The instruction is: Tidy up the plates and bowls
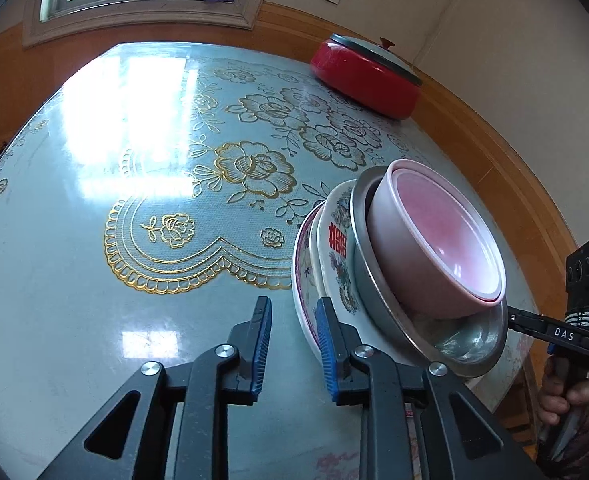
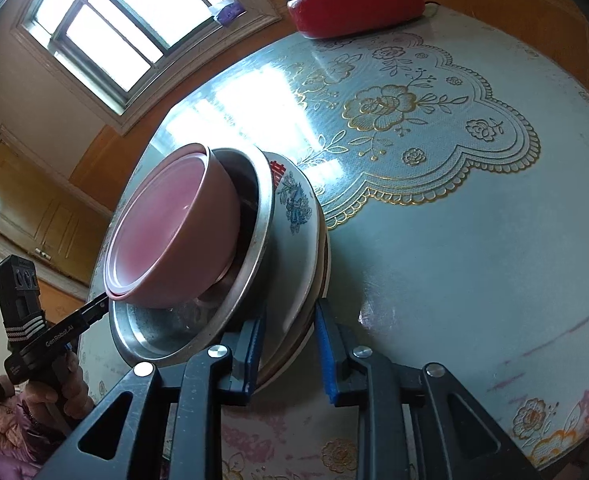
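**Stacked dishes, tilted, near table edge**

Your stack: pink bowl [image 1: 434, 240] nested in a steel dish [image 1: 378, 312], on a white plate [image 1: 334, 256] with red character and floral print, over a pink-rimmed plate [image 1: 300, 276]. Your right gripper [image 2: 288, 344] clasps the plates' rims. Your left gripper [image 1: 294, 344] is released, its blue pads empty just beside the stack. The stack's underside is hidden; the table [image 1: 94, 280] lies beneath.

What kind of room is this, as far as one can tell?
Probably a dining room at home. A round table has a blue cloth with gold flowers, a lidded red electric pot stands at its far edge, and stacked bowls rest on it below a window.
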